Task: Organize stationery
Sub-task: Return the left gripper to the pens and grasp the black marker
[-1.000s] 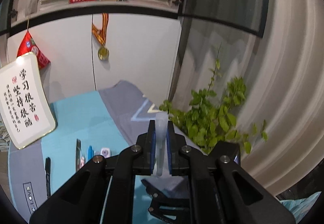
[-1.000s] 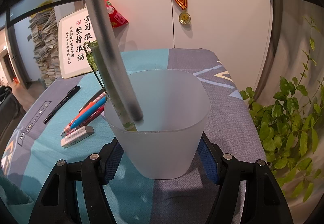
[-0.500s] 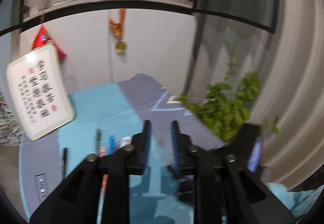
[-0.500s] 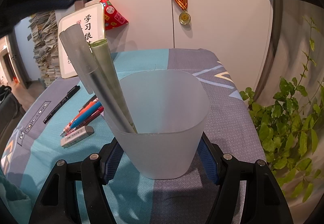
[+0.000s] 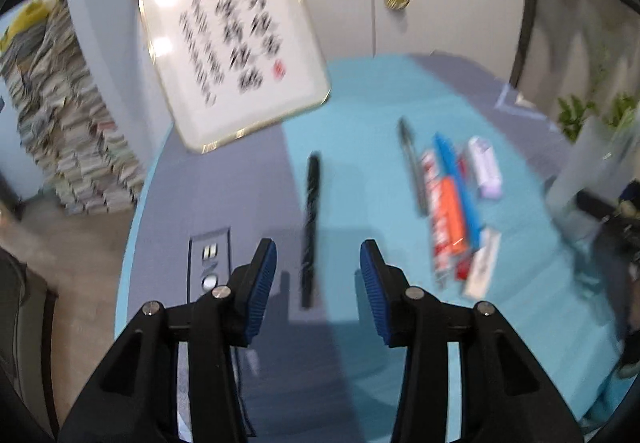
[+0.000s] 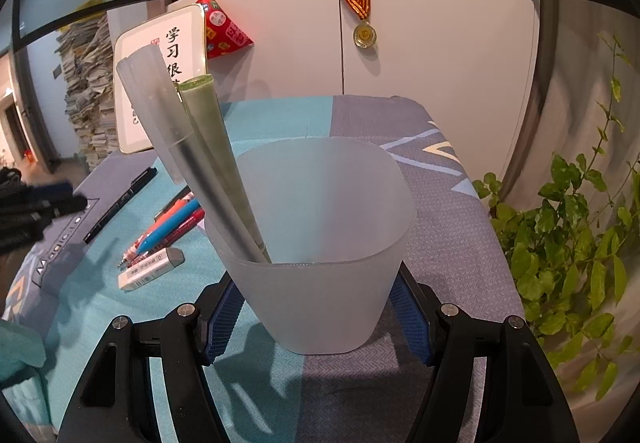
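Gripping the frosted plastic cup [image 6: 320, 243] between its blue pads, our right claw [image 6: 316, 307] stays clamped on it, two capped pens [image 6: 208, 163] leaning inside. Our left claw [image 5: 318, 275] is opening with nothing held; a black marker [image 5: 311, 227] lies on the tabletop [image 5: 360, 115] just ahead, more pens [image 5: 452, 199] and an eraser [image 5: 485, 167] to its right.

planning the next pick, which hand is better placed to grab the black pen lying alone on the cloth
Left. The left gripper is empty, its jaws opening, with the black pen lined up between its fingers. The right gripper is shut on the frosted plastic cup.
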Demonstrator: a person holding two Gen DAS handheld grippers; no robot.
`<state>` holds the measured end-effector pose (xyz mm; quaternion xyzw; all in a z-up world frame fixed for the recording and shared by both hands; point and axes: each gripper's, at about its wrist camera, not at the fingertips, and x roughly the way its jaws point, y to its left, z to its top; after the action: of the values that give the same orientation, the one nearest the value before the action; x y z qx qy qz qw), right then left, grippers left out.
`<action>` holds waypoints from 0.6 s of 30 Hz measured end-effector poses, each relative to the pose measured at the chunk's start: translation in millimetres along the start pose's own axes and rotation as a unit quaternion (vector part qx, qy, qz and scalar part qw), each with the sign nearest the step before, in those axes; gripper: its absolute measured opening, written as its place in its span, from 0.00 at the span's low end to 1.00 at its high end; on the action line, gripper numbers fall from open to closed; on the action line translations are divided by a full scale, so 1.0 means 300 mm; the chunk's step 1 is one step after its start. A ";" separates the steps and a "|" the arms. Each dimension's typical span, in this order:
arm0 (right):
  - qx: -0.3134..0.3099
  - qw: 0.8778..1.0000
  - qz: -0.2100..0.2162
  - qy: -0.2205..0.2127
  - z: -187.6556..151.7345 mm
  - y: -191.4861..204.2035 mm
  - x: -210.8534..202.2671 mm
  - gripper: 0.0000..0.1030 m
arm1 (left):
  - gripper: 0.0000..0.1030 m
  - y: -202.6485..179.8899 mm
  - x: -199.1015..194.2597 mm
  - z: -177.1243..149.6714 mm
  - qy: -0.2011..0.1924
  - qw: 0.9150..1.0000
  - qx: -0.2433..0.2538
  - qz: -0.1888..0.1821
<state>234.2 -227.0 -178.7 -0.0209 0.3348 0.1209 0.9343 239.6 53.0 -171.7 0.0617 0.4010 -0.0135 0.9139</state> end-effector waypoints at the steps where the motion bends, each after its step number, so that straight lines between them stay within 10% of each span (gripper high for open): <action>1: 0.000 1.000 -0.001 0.001 0.000 0.000 0.001 0.68 | 0.40 0.008 0.017 -0.009 0.005 1.000 0.000 0.000; 7: -0.003 1.000 -0.007 0.003 -0.001 0.004 0.004 0.68 | 0.40 0.019 0.076 -0.018 0.018 1.000 -0.001 -0.002; 13: -0.003 1.000 -0.007 0.005 -0.002 0.006 0.006 0.68 | 0.11 0.053 0.110 -0.017 0.036 0.998 -0.045 -0.023; 18: -0.002 1.000 -0.008 0.005 -0.005 0.004 0.007 0.68 | 0.07 0.032 0.088 -0.033 0.042 0.998 -0.044 -0.035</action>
<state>234.6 -225.7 -181.2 -0.0262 0.3387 0.1142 0.9336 251.1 64.4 -196.8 0.0080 0.4408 -0.0250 0.8972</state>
